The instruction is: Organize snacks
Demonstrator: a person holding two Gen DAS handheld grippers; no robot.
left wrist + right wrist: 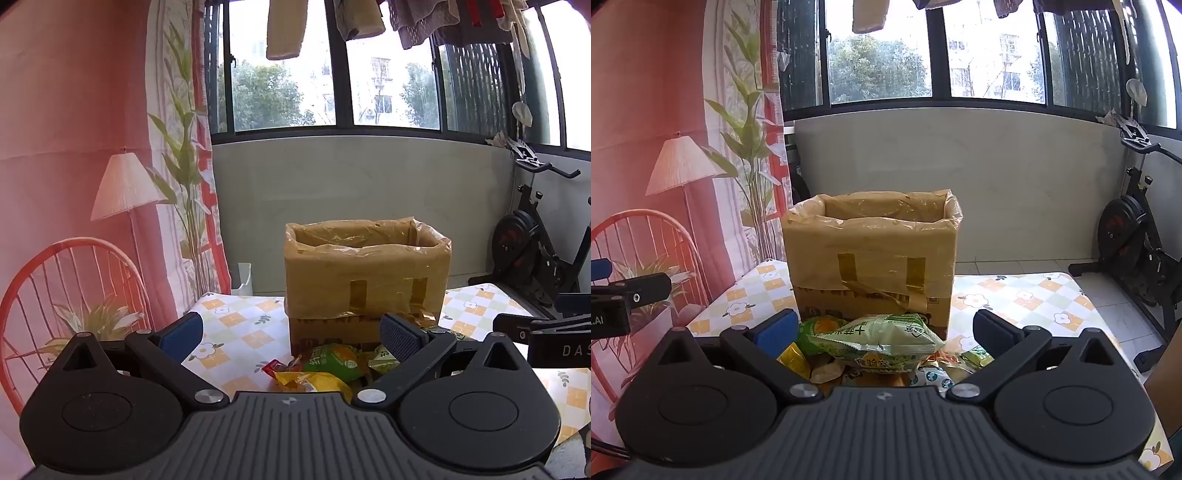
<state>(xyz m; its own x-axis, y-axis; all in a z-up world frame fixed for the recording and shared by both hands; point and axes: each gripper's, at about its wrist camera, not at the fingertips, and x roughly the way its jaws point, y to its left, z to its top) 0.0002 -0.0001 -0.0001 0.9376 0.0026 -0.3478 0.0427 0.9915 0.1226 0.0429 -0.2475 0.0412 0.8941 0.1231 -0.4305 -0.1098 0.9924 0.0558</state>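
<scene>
A brown cardboard box (365, 273) lined with a yellowish plastic bag stands open on the checked tablecloth (240, 325). A heap of snack packets (325, 369) lies in front of it, green, yellow and red. My left gripper (291, 336) hangs open above the heap, touching nothing. In the right wrist view the same box (871, 258) stands behind a pale green snack packet (879, 343) on top of the pile. My right gripper (886, 332) is wide open over that packet, its pads apart from it.
An exercise bike (535, 251) stands on the floor at the right. A printed backdrop with a lamp and red chair (74, 184) hangs at the left. The right gripper's body (546, 336) shows at the left view's right edge. Laundry hangs over the window.
</scene>
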